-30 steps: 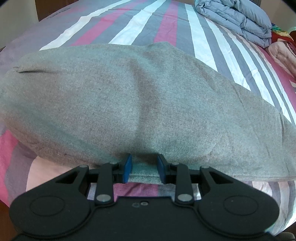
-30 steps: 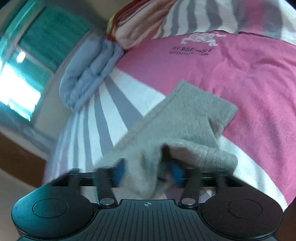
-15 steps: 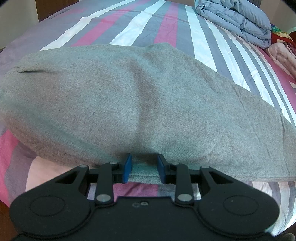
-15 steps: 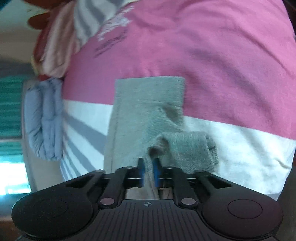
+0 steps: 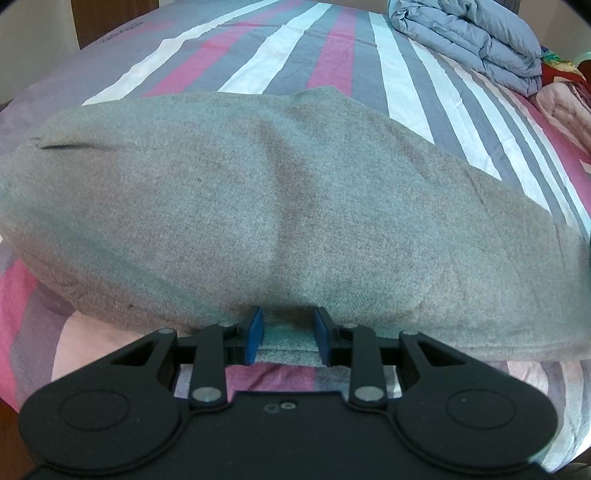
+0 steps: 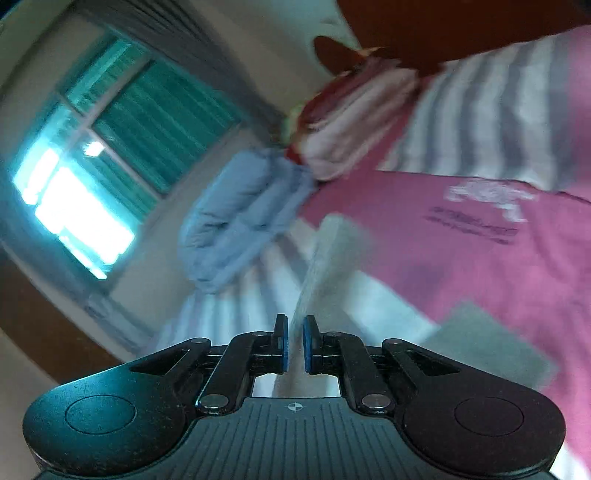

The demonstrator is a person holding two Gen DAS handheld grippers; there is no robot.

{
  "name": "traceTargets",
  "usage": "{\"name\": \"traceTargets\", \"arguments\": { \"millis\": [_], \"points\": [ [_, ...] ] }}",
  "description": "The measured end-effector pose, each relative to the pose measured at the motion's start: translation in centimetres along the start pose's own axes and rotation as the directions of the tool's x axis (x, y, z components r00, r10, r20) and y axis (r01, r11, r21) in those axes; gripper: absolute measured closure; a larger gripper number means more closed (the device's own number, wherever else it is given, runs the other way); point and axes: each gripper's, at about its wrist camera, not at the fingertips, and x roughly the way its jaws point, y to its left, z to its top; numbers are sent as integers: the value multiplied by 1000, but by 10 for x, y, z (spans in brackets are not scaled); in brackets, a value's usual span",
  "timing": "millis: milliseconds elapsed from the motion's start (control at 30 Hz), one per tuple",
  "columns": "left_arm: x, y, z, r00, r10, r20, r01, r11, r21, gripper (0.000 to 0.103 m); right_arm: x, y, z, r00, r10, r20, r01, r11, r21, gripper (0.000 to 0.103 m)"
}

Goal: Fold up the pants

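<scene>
- On the pink stretch of striped bedsheet I see a white emblem above two dark printed lines, too blurred to read.
- Faint lettering near the purple-grey sheet edge is illegible too.

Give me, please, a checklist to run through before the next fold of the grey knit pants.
1. Left gripper astride the near edge of the grey knit pants: ok.
2. Left gripper closed on the cloth: not ok, its jaws stand apart.
3. Right gripper holding the pants: cannot tell, view blurred.
4. Pants smooth on the striped bedsheet: ok in the left wrist view.
5. Folded blue quilt apart from the pants: ok.
</scene>
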Motion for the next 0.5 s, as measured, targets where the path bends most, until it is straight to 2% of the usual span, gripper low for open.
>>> {"name": "traceTargets", "arguments": {
  "millis": [67, 133, 233, 333, 400, 433, 467, 500],
  "points": [
    [0, -2, 0, 1000, 6, 1, -6, 1000, 7, 81, 8, -49, -17, 988, -136, -75, 144, 984, 106, 96],
    [0, -2, 1, 1000, 6, -2, -6, 1000, 8, 81, 10, -80, -30, 969, -219, -110, 233, 964, 131, 97],
    [0, -4, 2, 1000, 11, -8, -11, 1000, 7, 81, 14, -103, -32, 966, -203, -158, 234, 949, 213, 95],
    [-1, -4, 1, 1000, 15, -7, -15, 1000, 5, 81, 32, -96, -15, 974, -150, -167, 180, 967, 180, 94],
    [-1, -4, 1, 1000, 18, -5, -18, 1000, 6, 81, 44, -85, -5, 976, -119, -181, 146, 979, 142, 71],
    [-1, -5, 1, 1000, 19, -5, -19, 1000, 5, 81, 56, -81, -2, 973, -120, -200, 149, 980, 134, 36],
    [-1, -5, 1, 1000, 21, -6, -21, 1000, 4, 81, 64, -77, -1, 972, -122, -199, 150, 980, 131, 18],
    [-1, -5, 1, 1000, 22, -7, -22, 1000, 2, 81, 74, -74, 1, 974, -121, -193, 146, 982, 121, 18]
  ]
}}
